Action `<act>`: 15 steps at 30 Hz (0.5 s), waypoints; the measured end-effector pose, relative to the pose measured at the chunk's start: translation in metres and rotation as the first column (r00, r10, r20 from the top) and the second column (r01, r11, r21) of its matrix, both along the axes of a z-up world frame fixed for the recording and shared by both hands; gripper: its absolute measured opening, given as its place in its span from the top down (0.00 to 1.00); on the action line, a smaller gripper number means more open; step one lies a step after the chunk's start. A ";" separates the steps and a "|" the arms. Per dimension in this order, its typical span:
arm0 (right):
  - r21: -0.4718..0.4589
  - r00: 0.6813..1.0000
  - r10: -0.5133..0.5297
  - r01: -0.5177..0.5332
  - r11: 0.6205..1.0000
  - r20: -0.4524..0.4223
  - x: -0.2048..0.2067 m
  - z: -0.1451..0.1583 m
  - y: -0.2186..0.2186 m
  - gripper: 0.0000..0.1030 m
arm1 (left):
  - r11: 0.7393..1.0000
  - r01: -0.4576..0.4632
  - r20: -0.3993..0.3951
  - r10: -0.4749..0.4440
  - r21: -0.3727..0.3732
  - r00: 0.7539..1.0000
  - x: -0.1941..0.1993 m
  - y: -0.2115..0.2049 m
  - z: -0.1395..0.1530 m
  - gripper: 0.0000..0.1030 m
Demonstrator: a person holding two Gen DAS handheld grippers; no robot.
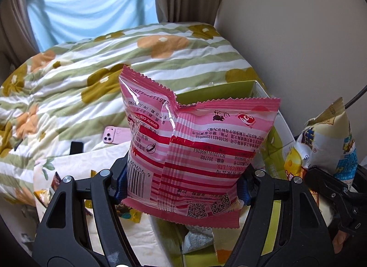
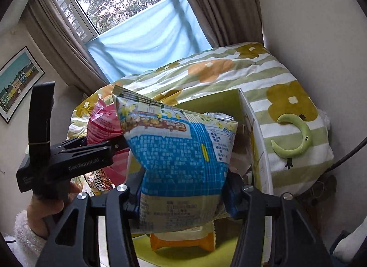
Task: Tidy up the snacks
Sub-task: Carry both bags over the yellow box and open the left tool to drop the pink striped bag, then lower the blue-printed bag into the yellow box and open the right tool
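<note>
The left claw point(image 1: 181, 189) is seen nearest the lens, clamped on a pink snack bag point(image 1: 195, 147) which is held upright between its blue-padded fingers point(image 1: 120, 189), with the printed back and barcode turned toward the camera. In the right wrist view, the right claw point(image 2: 181, 195) is likewise clamped on a blue and cream snack bag point(image 2: 181, 152), gripped at its lower half and tilted slightly.

Behind both bags a bed is covered by a striped quilt point(image 1: 137, 60) printed with orange and olive flowers. A green cardboard box point(image 2: 229, 101) with white outer walls is set at the edge of the bed, and both bags are held over its open top. Other snack packets point(image 1: 197, 237) are seen lying inside the box, among them an orange one point(image 2: 183, 244) on the green floor.

A pale blue cloth point(image 2: 146, 37) is hung across the lower window between brown curtains point(image 2: 220, 3). A framed picture point(image 2: 18, 81) is fixed to the wall at the left.

A pink phone point(image 1: 114, 135) is lain on the quilt beside the pink bag. A green crescent-shaped toy point(image 2: 296, 136) is rested on the quilt just beside the box wall.
</note>
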State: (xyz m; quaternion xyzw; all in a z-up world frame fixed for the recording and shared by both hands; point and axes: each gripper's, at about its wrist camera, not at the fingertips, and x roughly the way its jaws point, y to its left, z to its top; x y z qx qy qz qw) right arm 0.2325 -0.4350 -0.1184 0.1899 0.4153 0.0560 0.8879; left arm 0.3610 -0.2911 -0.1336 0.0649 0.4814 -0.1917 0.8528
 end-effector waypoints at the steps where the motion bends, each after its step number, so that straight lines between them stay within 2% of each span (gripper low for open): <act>1: 0.004 1.000 0.003 -0.003 1.000 -0.004 0.002 -0.002 -0.004 0.52 | 1.000 -0.009 -0.005 0.009 -0.001 1.000 0.005 -0.004 -0.003 0.32; 2: 0.007 1.000 0.006 -0.006 1.000 -0.007 0.002 -0.002 -0.006 0.52 | 1.000 -0.015 -0.014 0.015 0.001 1.000 0.009 -0.007 -0.005 0.25; 3: 0.009 1.000 0.010 -0.010 1.000 -0.009 0.004 -0.003 -0.009 0.52 | 1.000 -0.019 -0.021 0.019 0.006 1.000 0.013 -0.008 -0.007 0.09; 4: 0.010 1.000 0.012 -0.012 1.000 -0.011 0.005 -0.004 -0.010 0.52 | 1.000 -0.028 -0.018 0.028 0.012 0.999 0.014 -0.009 -0.008 0.03; 5: 0.013 1.000 0.015 -0.015 1.000 -0.013 0.005 -0.005 -0.011 0.52 | 0.999 -0.035 -0.003 0.035 0.011 0.999 0.013 -0.008 -0.007 0.00; 9: 0.026 1.000 0.017 -0.016 1.000 -0.017 0.008 -0.007 -0.016 0.52 | 0.999 -0.034 -0.007 0.034 0.004 0.999 0.001 0.003 -0.006 0.00; 15: 0.029 1.000 0.002 -0.002 1.000 -0.020 0.006 -0.011 -0.015 0.52 | 0.997 -0.068 -0.012 0.068 -0.029 0.998 -0.039 0.044 -0.007 0.00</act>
